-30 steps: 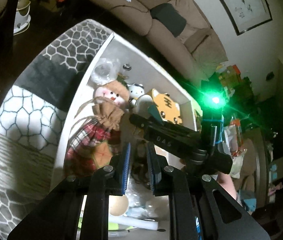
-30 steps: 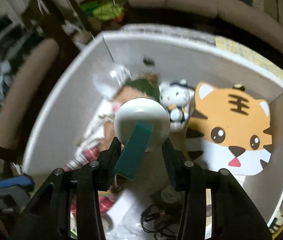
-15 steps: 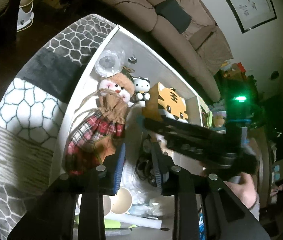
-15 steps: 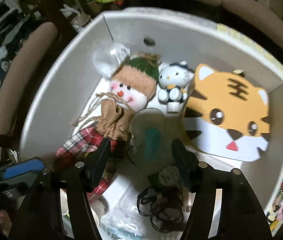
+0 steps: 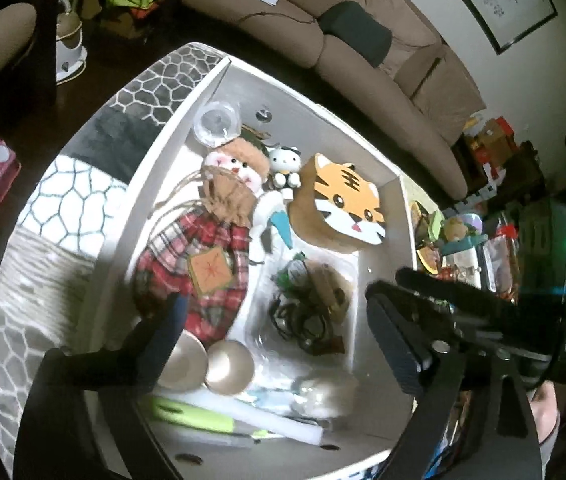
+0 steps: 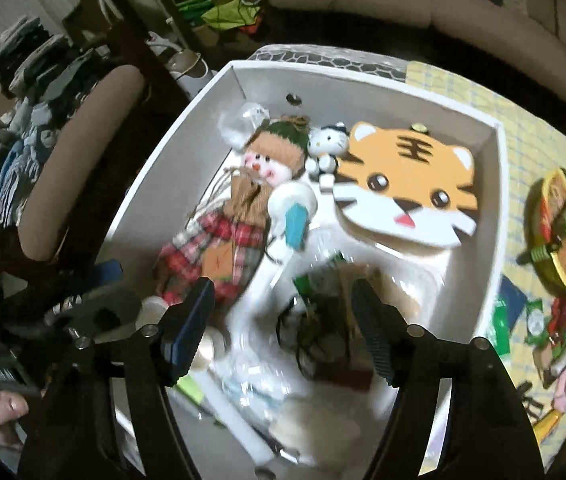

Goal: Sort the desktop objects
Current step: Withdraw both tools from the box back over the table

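White box [image 6: 497, 184] crowded with snowman doll [image 6: 239, 216], tiger plaque [image 6: 407, 184], cables [image 6: 315, 332]; both grippers' fingers [image 6: 375, 328] spread, empty.

Both wrist cams look down, sharing white box [image 5: 219, 84] [image 6: 497, 200]

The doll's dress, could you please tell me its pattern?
Red plaid dress with an orange patch, clearest in the left wrist view.
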### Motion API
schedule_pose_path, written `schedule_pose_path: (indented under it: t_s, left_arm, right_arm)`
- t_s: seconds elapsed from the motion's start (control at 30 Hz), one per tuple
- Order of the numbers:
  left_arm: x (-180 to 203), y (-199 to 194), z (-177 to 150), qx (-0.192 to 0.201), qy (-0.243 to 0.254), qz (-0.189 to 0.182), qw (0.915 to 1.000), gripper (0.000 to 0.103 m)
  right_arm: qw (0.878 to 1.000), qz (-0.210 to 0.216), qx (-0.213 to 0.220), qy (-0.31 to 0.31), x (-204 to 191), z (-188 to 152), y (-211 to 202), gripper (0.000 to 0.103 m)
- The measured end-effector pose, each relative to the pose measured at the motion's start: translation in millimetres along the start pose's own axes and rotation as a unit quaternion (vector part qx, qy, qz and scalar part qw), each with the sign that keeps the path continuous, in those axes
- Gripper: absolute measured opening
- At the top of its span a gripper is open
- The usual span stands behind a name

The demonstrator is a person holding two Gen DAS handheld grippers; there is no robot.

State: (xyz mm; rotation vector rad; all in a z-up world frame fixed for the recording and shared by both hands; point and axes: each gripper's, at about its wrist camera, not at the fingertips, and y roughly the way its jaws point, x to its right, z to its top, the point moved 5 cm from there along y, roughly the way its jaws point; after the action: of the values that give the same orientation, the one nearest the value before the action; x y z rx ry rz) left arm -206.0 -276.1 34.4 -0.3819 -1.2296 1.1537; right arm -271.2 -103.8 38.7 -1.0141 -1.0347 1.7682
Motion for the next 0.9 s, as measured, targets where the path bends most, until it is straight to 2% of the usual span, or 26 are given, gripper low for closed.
schedule_pose_path:
  t_s: [0.03,0.17,0.27,0.3,0.37,0.6,0.73,0.9]
  left_arm:
    - [4,-2,-3,0.001,0.002,0.002,1.0000,0.094]
    - [21,-11,-18,0.001,0.018,0.010,0.9998,0.094]
    - [34,-16,-28,0.004,0.035,0.030,0.9990,0.103]
    - [40,-19,-32,0.007,0.046,0.041,0.9980,0.103]
    - [49,-23,-39,0.012,0.067,0.065,0.9955,0.103]
    - [74,-33,-64,0.021,0.102,0.100,0.9895,0.103]
    - [95,-40,-83,0.028,0.131,0.128,0.9827,0.103]
    - [124,-57,-110,0.038,0.151,0.136,0.9783,0.103]
  right_arm:
    - [1.000,0.002,0.000,-0.002,0,-6,-5,0.071]
    - [1.000,0.002,0.002,-0.009,2,-30,-18,0.090]
    - [1.000,0.008,0.000,-0.001,6,-45,-24,0.098]
    - [1.000,0.010,0.001,0.000,7,-50,-27,0.102]
    - [1.000,0.011,0.003,0.000,10,-58,-33,0.103]
    - [1.000,0.000,0.020,0.001,31,-92,-66,0.103]
    - [0.999,-0.004,0.034,0.004,45,-113,-92,0.103]
    - [0.999,-0.016,0.046,0.001,53,-137,-120,0.103]
